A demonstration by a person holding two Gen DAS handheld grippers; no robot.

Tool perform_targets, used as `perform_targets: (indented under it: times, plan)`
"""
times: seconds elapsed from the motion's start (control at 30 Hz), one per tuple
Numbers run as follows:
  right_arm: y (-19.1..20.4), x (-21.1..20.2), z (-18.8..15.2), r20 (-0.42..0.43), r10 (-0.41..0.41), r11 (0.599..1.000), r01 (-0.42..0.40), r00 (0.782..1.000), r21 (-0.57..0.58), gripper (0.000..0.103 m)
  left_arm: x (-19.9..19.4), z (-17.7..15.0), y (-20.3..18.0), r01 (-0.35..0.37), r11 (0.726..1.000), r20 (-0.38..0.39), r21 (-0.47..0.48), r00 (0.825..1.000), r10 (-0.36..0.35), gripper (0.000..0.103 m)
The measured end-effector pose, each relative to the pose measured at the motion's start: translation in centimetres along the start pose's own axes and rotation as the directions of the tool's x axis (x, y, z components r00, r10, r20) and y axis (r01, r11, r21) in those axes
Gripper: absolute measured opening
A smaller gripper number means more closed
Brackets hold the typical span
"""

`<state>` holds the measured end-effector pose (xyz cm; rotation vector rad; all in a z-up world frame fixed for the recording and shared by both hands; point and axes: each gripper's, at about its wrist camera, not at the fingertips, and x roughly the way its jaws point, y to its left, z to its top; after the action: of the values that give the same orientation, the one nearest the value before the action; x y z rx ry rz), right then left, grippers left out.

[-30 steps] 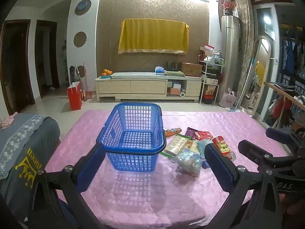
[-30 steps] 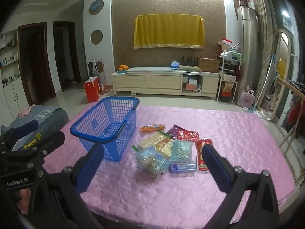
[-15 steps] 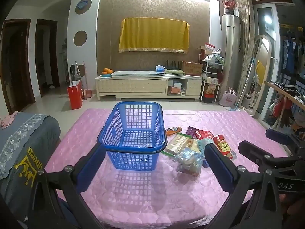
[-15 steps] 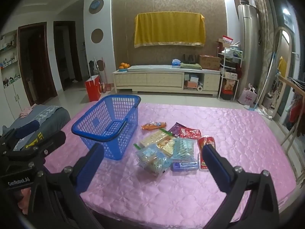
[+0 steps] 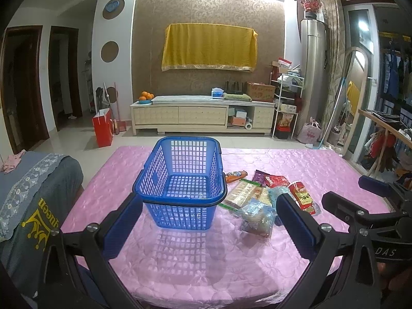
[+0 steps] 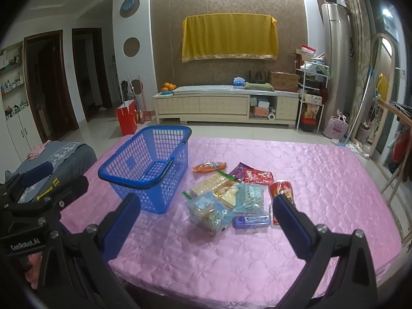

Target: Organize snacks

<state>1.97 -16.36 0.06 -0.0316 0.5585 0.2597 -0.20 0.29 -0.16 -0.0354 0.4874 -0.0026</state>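
An empty blue plastic basket stands on the pink quilted table. Right of it lies a pile of snack packets: an orange packet, a red pouch, a red tube, a purple bar and a clear bag of biscuits. My left gripper hangs open above the table's near side, in front of the basket. My right gripper is open too, nearer than the pile, holding nothing.
A grey chair back with a lace cloth stands at the table's left edge. Beyond the table are tiled floor, a red bag and a low cabinet. A wooden rack stands to the right.
Both grippers have drifted slightly, and the basket and snacks sit a little higher in both views. Nothing was taken hold of.
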Motion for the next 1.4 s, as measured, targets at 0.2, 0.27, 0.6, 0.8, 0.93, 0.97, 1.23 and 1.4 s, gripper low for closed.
perform_targets:
  times: [0.2,0.27,0.6,0.8,0.93,0.97,1.23,1.4]
  plan:
    - [-0.03,0.0,0.0,-0.001,0.001,1.0,-0.001,1.0,-0.001,0.103,-0.03,0.08,-0.07,0.001,1.0,-0.001,-0.001,1.0,-0.001,0.103]
    - [-0.01,0.02,-0.01,-0.001,-0.001,1.0,0.001,1.0,-0.001,0.103,-0.03,0.03,-0.11,0.001,1.0,-0.001,-0.001,1.0,-0.001,0.103]
    - [0.13,-0.01,0.04,-0.003,0.006,1.0,-0.006,1.0,0.008,0.103,-0.11,0.12,-0.25,0.005,1.0,-0.007,0.001,1.0,-0.005,0.103]
    - [0.32,-0.01,0.1,0.001,-0.002,1.0,0.002,1.0,-0.004,0.103,-0.05,0.05,-0.28,0.001,1.0,-0.015,0.0,1.0,-0.001,0.103]
    - [0.08,-0.16,0.17,-0.002,0.004,1.0,-0.004,1.0,0.0,0.103,-0.02,0.06,-0.32,0.0,1.0,-0.014,0.003,1.0,0.0,0.103]
    - [0.07,-0.17,0.15,-0.003,0.004,1.0,-0.004,1.0,0.001,0.103,-0.04,0.04,-0.3,0.0,1.0,-0.013,0.002,1.0,0.0,0.103]
    - [0.08,0.02,0.23,-0.011,0.011,1.0,-0.011,1.0,0.008,0.103,0.09,-0.09,-0.26,-0.001,1.0,-0.013,0.006,1.0,0.002,0.103]
    - [0.05,0.04,0.19,-0.013,0.013,1.0,-0.013,1.0,0.012,0.103,0.13,-0.11,-0.23,-0.003,1.0,-0.016,0.005,1.0,0.003,0.103]
